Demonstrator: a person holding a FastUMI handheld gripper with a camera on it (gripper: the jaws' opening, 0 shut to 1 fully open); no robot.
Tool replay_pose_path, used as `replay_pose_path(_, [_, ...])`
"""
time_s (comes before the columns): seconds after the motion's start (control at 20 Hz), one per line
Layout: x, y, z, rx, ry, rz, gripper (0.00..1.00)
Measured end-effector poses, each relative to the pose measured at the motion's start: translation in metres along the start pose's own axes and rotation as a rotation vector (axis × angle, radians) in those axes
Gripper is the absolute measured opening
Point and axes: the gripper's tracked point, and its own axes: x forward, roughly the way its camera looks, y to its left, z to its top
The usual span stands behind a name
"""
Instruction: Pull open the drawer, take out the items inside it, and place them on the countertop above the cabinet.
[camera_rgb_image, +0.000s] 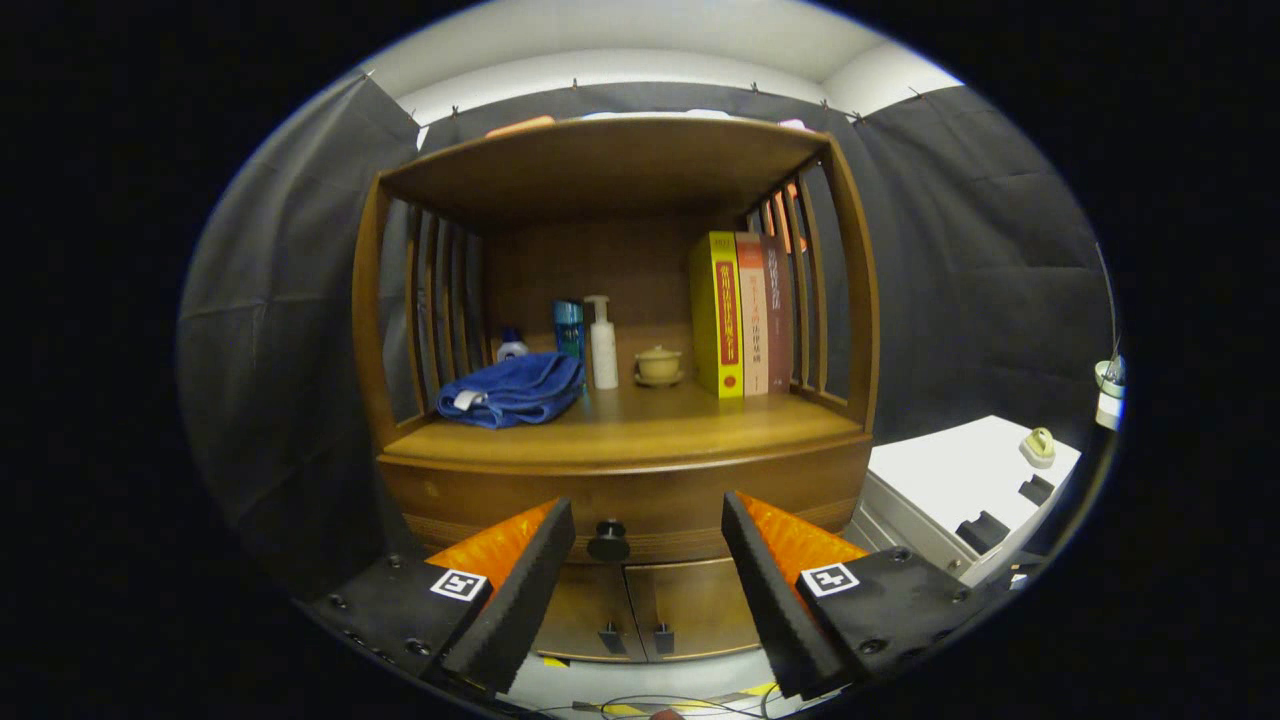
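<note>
While the drawer (625, 505) is shut below the countertop (640, 425) | gripper (648, 545) held released, fingers spread, nothing gripped | knob (608, 541) seen between them, beyond | rigid, likely slippery; to be clasped squarely.

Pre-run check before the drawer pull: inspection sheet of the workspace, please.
Surface: wooden countertop of the cabinet, partly bare at the front.
Job's things: drawer shut; its round dark knob just ahead of the fingers, nearer one finger than the other. Contents hidden.
Clutter: blue towel, small bottle, blue box, white pump bottle, lidded cup on saucer, three upright books.
Grippers: gripper open, holding nothing.
Cables: thin cables on the floor below the cabinet doors.
Surroundings: black cloth wall; white unit beside the cabinet.
</note>
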Motion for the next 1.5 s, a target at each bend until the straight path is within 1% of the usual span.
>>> replay_pose_path(0.5, [0.064,0.022,-0.068,-0.01,0.143,0.033,0.99])
replay_pose_path(0.9, [0.105,0.032,-0.081,-0.04,0.177,0.018,0.99])
replay_pose_path(1.0, [0.112,0.033,-0.081,-0.053,0.176,0.016,0.96])
replay_pose_path(1.05, [0.114,0.035,-0.084,-0.057,0.181,0.016,0.89])
replay_pose_path(1.2, [0.119,0.035,-0.086,-0.057,0.181,0.01,0.73])
replay_pose_path(1.45, [0.12,0.036,-0.087,-0.078,0.187,0.005,0.55])
replay_pose_path(1.5, [0.119,0.035,-0.088,-0.081,0.192,0.005,0.53])
